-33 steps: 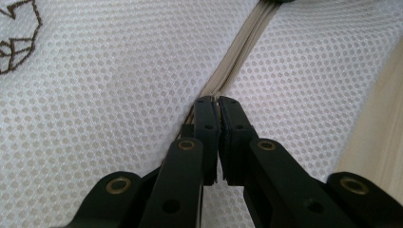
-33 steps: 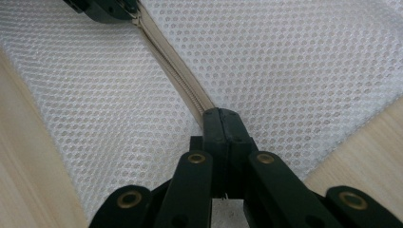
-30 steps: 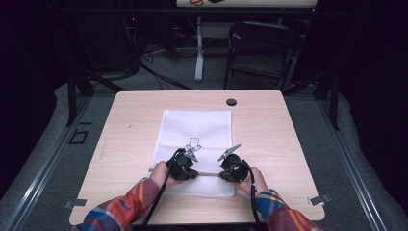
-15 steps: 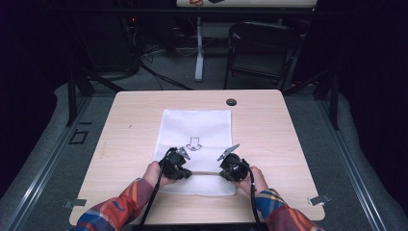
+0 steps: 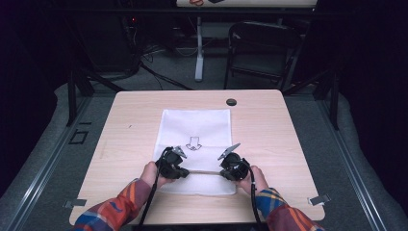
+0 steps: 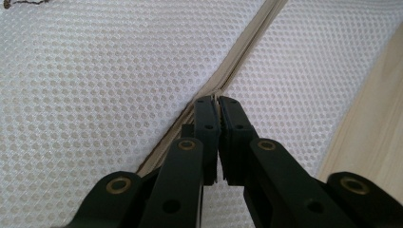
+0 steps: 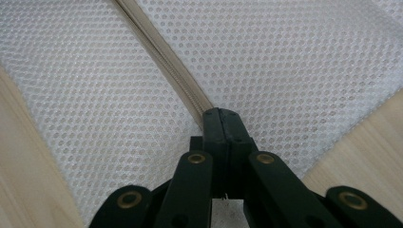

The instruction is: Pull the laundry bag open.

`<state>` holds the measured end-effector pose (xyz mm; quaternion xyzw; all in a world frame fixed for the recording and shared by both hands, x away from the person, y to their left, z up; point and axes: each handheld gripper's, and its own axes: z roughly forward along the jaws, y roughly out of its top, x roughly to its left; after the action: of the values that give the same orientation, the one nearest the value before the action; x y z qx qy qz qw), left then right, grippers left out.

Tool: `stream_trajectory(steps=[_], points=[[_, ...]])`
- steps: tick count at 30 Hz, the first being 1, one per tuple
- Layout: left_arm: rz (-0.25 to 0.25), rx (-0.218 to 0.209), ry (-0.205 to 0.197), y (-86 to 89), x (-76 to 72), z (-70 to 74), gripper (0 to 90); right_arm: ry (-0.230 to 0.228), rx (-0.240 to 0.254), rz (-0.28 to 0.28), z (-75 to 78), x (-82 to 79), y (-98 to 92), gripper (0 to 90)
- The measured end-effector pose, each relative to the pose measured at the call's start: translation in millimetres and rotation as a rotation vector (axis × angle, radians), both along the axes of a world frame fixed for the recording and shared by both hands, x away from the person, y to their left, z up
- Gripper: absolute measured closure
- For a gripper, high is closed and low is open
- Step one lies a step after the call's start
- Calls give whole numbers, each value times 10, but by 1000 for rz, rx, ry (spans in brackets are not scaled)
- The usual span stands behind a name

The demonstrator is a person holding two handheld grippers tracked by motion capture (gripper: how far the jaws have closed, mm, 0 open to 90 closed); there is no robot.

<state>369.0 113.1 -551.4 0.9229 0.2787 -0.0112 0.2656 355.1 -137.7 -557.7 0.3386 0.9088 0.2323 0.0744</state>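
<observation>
A white mesh bag with a black arrow print lies flat on the wooden table. A beige zipper runs across its near part. My left gripper is at the zipper's left end and my right gripper is at its right end, facing each other. In the left gripper view the jaws are pinched together on the zipper. The right gripper view shows the right gripper shut on the zipper where the tape ends.
A small black round disc sits near the table's far edge. A dark chair and a white post stand on the floor beyond the table. Bare wood lies on both sides of the bag.
The left gripper has shifted slightly to the left along the zipper line. The right gripper has stayed where it was.
</observation>
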Motion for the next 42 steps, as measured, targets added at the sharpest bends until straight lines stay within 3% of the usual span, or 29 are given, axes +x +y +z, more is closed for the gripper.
stream_trajectory(steps=[3, 4, 6, 8, 12, 14, 15, 34, 42], points=[[4, -8, -6, 26, -12, 12, 873, 2, -2, 0, 1, 3, 1, 900], [9, 7, -16, 23, -20, 13, 872, 3, 1, -1, 0, 3, 0, 900], [18, -15, -10, 49, -20, 7, 873, 2, 3, -6, -2, 1, 5, 900], [17, -13, -8, 71, -14, 14, 873, 6, -12, 2, 7, 8, 3, 900], [18, 1, -17, 73, -26, 28, 873, 2, 3, -4, -2, 2, 4, 900], [20, -20, -5, 108, -19, 36, 873, 0, 6, -5, -5, 0, 5, 900], [30, 0, -24, 122, -24, 39, 873, 0, 6, -5, -5, 1, 5, 900], [138, 7, -14, 613, -47, 84, 872, -25, -38, 1, 10, 35, -10, 900], [176, -3, -4, 730, -74, 100, 872, -27, -21, -12, 0, 43, -36, 900]])
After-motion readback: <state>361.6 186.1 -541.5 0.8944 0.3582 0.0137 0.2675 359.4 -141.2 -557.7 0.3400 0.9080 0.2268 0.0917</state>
